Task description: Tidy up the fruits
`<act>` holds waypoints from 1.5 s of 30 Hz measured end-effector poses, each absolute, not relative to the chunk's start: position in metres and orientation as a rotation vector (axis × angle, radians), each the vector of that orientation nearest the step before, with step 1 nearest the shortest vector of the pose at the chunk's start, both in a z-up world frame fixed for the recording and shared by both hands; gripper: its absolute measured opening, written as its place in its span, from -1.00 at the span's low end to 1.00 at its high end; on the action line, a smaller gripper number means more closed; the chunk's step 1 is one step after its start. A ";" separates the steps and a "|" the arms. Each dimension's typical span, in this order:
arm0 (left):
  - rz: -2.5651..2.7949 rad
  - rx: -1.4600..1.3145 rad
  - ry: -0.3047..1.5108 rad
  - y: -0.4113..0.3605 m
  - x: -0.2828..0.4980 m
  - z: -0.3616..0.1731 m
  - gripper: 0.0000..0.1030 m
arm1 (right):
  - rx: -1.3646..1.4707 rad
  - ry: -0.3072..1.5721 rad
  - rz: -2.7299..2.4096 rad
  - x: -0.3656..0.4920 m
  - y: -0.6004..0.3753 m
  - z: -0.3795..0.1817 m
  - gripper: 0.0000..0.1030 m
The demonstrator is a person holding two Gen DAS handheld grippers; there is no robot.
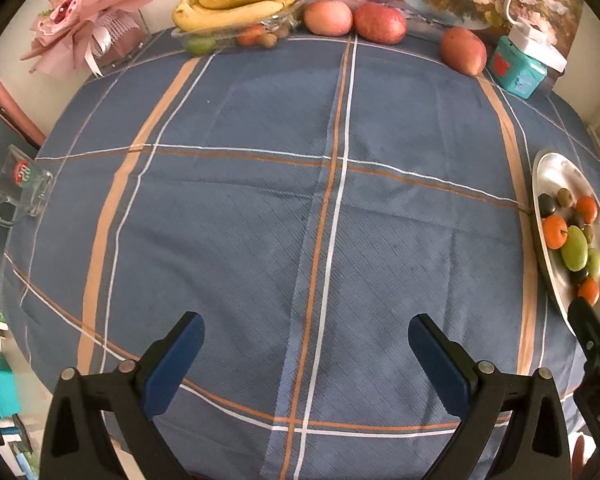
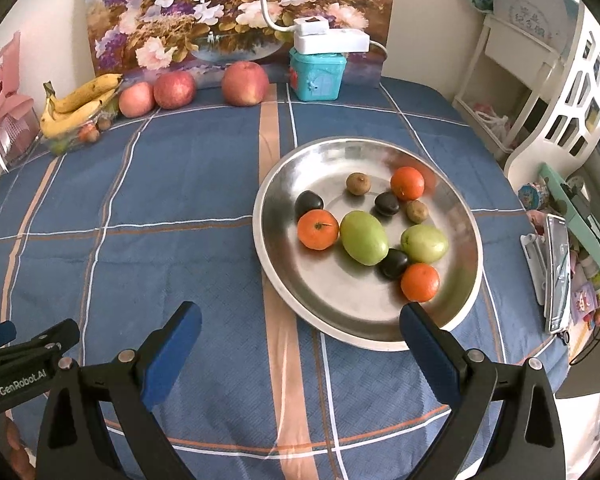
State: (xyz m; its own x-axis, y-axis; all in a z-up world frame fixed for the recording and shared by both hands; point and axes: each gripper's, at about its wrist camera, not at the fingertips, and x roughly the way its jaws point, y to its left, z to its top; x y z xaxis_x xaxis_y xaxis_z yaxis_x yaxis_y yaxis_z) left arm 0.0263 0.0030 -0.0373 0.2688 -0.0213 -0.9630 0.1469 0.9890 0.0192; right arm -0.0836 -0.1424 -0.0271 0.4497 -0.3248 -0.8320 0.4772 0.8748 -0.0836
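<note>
Left gripper (image 1: 306,354) spread wide, empty, above blue tablecloth (image 1: 240,200); right gripper (image 2: 300,344) likewise agape, empty, near steel plate (image 2: 276,184) of mixed fruits.

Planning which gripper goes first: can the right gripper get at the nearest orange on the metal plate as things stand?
Probably yes. The right gripper is open and empty, the nearest orange sits just beyond its right finger near the plate rim, and nothing lies over it; a dark fruit touches it.

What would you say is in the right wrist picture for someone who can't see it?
A round metal plate on a blue plaid tablecloth holds three small oranges, two green fruits, three dark fruits and two little brown ones. The open right gripper hovers before it; three apples and bananas line the far edge.
</note>
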 end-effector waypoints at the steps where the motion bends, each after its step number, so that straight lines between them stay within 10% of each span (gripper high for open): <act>1: -0.116 0.113 1.298 0.002 0.027 -0.038 1.00 | 0.169 0.990 -0.500 -0.083 -0.143 -0.028 0.93; 45: -0.125 0.069 1.361 0.005 0.032 -0.051 1.00 | 0.221 0.997 -0.510 -0.082 -0.148 -0.031 0.93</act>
State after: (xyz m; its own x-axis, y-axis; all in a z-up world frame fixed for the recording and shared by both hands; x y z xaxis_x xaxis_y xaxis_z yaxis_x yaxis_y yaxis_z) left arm 0.0323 0.0048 -0.0507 0.2026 -0.0491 -0.9780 0.1296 0.9913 -0.0229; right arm -0.0823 -0.1478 -0.0310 0.4386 -0.3074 -0.8445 0.5046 0.8618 -0.0517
